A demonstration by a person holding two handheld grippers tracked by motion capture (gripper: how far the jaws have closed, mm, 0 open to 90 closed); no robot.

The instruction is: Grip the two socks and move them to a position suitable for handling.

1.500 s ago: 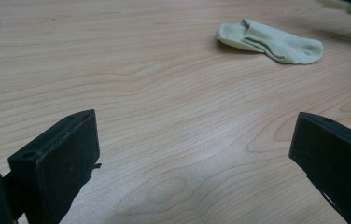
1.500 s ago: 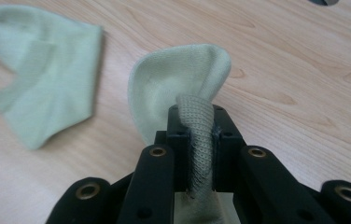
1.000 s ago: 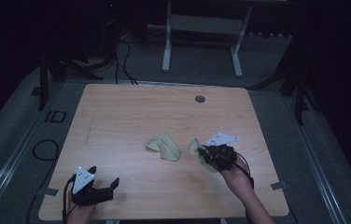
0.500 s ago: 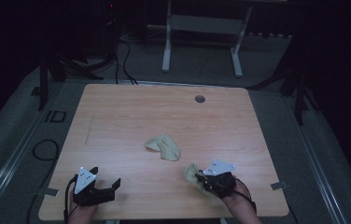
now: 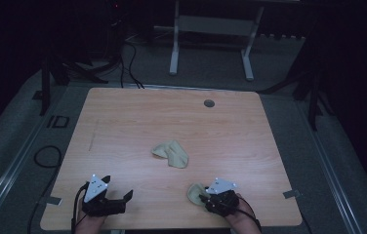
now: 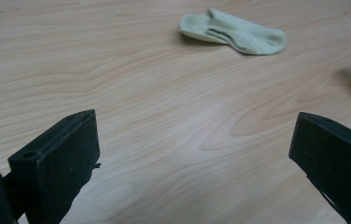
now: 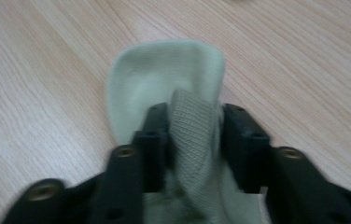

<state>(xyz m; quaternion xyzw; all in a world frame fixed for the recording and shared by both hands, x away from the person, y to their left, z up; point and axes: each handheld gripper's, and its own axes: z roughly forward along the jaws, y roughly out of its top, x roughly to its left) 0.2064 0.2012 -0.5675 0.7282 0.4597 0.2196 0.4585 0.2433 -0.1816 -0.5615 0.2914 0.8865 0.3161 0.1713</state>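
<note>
The pale green sock (image 7: 164, 88) in my right gripper (image 7: 194, 135) is a soft ribbed knit, a fold of it standing up between the jaws while the rest spreads on the table (image 5: 132, 126) near its front edge, right of centre; those jaws have just been opening and I cannot tell whether the pads press the fold. My right hand (image 5: 242, 222) holds that gripper low over the sock, and my left gripper (image 5: 106, 200) sits at the front left, jaws wide apart over bare wood. A second sock (image 5: 172, 153) lies crumpled mid-table, well apart from both grippers, with nothing between.
</note>
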